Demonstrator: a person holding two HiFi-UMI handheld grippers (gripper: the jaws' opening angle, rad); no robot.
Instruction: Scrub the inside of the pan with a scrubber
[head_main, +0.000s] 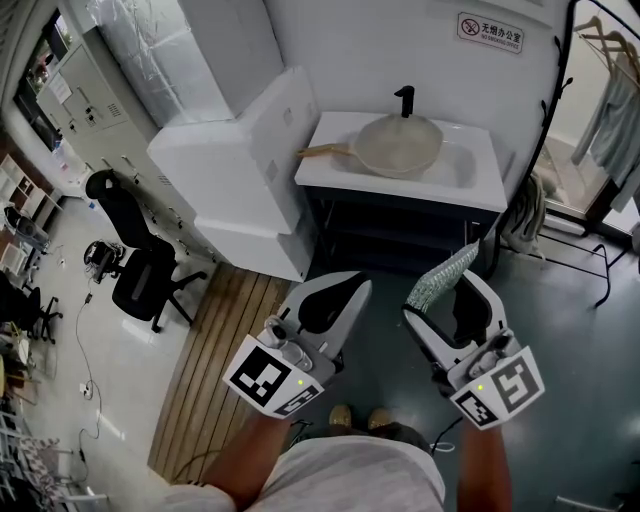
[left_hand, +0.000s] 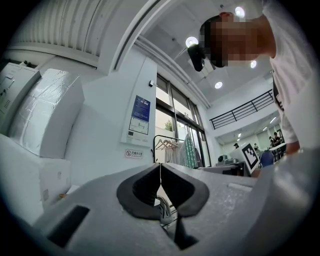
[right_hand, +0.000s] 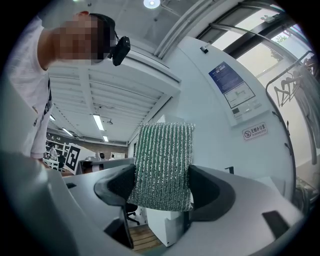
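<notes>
A cream pan with a wooden handle rests in the white sink on a dark cabinet, far ahead of both grippers. My right gripper is shut on a green-and-silver scrubber, which sticks up between the jaws. My left gripper is shut with nothing in it; in the left gripper view its dark pads meet in a thin line. Both grippers hang near the person's body, well short of the sink.
A black tap stands behind the pan. Large white foam blocks stand left of the cabinet. A black office chair is on the left, a wooden slat mat lies on the floor, and a clothes rack is at the right.
</notes>
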